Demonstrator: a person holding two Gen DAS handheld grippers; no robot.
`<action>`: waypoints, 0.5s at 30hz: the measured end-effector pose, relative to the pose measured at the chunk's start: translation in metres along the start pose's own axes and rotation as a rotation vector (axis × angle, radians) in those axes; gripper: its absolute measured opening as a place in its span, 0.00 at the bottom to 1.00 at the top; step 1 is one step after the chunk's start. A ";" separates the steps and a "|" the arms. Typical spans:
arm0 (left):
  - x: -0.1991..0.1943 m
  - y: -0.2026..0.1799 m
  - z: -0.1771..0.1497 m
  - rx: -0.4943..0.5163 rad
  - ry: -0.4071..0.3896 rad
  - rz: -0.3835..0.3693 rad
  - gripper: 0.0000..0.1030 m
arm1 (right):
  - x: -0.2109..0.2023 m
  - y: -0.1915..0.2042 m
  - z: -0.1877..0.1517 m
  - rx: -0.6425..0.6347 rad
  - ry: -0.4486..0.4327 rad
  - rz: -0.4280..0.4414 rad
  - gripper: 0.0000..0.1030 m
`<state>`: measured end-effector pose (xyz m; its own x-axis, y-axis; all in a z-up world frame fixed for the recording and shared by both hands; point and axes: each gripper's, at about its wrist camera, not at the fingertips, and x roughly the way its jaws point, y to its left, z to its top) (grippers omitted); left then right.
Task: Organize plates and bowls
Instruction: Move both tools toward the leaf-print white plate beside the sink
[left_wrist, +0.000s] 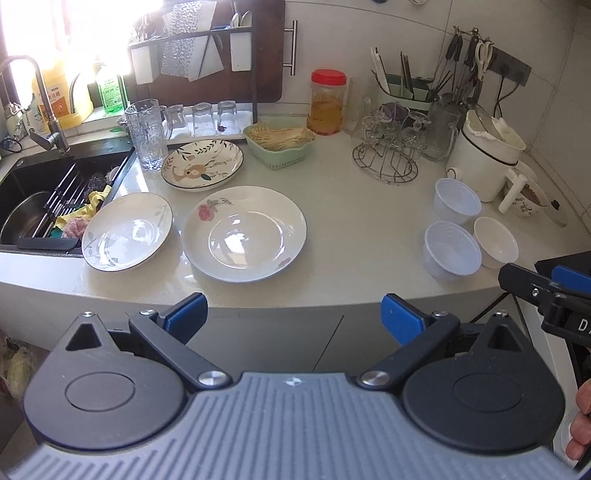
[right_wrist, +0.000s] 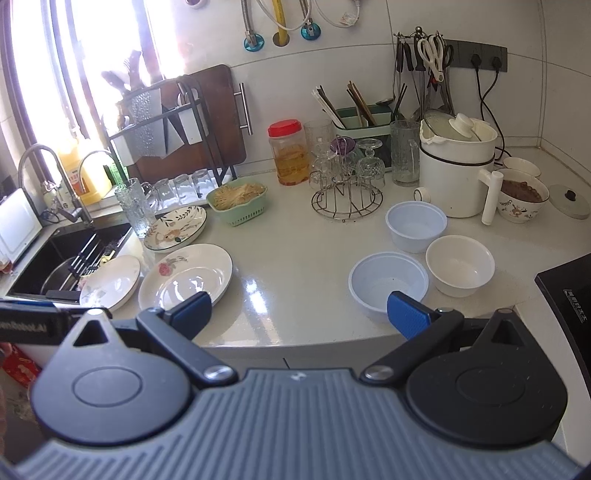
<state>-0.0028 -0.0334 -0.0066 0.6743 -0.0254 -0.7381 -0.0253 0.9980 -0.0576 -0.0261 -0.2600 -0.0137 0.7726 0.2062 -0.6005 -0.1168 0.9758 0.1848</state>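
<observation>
On the left of the counter (left_wrist: 351, 229), beside the sink (left_wrist: 40, 199), three plates lay near one another: a leaf-edged plate (left_wrist: 127, 232) overhanging the sink's edge, a patterned plate (left_wrist: 202, 164) behind it, and a rose plate (left_wrist: 243, 232) in the middle front. They looked like glazed ceramic, so probably stiff, fairly heavy, slick and breakable; the raised rim would be the place to pinch, and the overhanging one seemed easiest to get a finger under. To the right, well apart from the plates, stood three bowls close together: two pale blue bowls (right_wrist: 415, 225) (right_wrist: 388, 284) that looked like thin, light plastic, likely to flex and slide if squeezed hard, and a white bowl (right_wrist: 460, 266), seemingly ceramic; each is best taken by its wall at the lip. The left gripper (left_wrist: 293, 314) hovered off the counter's front edge, spread wide and empty. The right gripper (right_wrist: 299, 314) was likewise spread and empty, its right finger in line with the nearer blue bowl
</observation>
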 end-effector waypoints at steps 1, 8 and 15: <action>0.001 -0.001 0.000 0.005 0.011 -0.003 0.99 | -0.001 -0.001 0.000 -0.001 -0.001 -0.002 1.00; 0.006 0.013 0.005 -0.027 0.090 0.001 0.99 | -0.005 -0.006 -0.002 0.011 -0.009 -0.011 1.00; 0.007 0.014 0.005 -0.010 0.082 0.006 0.99 | -0.005 -0.008 -0.004 0.030 -0.013 -0.009 1.00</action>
<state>0.0058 -0.0191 -0.0091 0.6114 -0.0241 -0.7909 -0.0370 0.9976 -0.0590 -0.0318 -0.2689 -0.0157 0.7816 0.1959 -0.5921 -0.0909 0.9750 0.2027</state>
